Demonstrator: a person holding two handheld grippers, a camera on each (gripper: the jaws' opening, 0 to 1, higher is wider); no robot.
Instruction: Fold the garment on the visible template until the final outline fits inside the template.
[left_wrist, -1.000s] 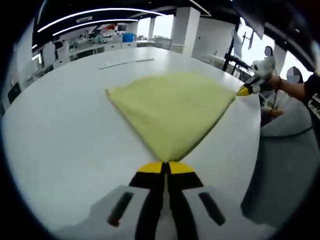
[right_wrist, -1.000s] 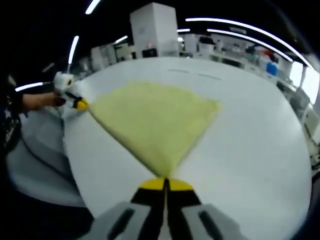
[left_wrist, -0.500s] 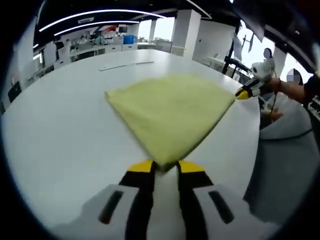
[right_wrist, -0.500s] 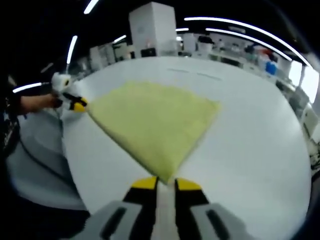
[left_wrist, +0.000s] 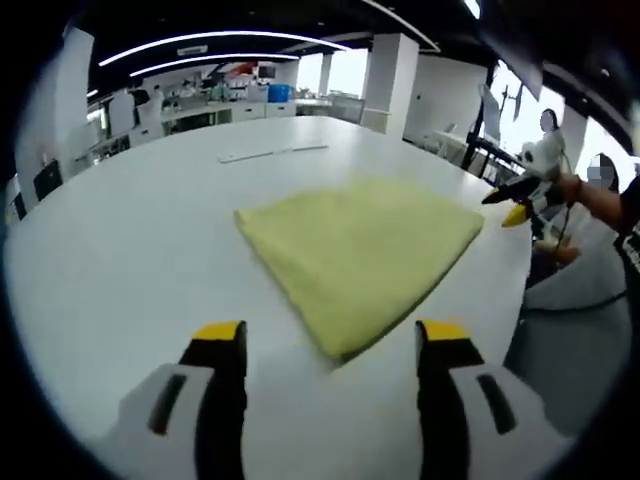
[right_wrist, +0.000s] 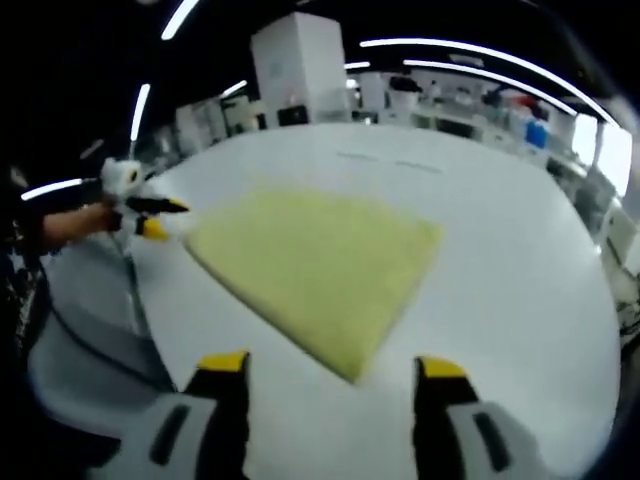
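A yellow folded garment (left_wrist: 365, 255) lies flat on the white table (left_wrist: 130, 260), its near corner pointing at my left gripper (left_wrist: 332, 340). That gripper is open, with one jaw on each side of the corner and clear of the cloth. At the garment's far right corner, a hand holds my right gripper (left_wrist: 507, 205), open and off the cloth. From the right gripper view, the garment (right_wrist: 320, 265) lies just ahead of the open right gripper (right_wrist: 331, 365). The left gripper (right_wrist: 168, 218) hovers open at the left corner.
A thin pale strip (left_wrist: 272, 152) lies on the table beyond the garment. The table's curved edge (left_wrist: 520, 290) runs close by on the right, with a grey seat (left_wrist: 575, 320) below it. Benches and a white pillar (right_wrist: 300, 60) stand behind.
Both grippers were shut on the garment's corners. They have opened, let go and drawn back, and the garment now rests flat on the table.
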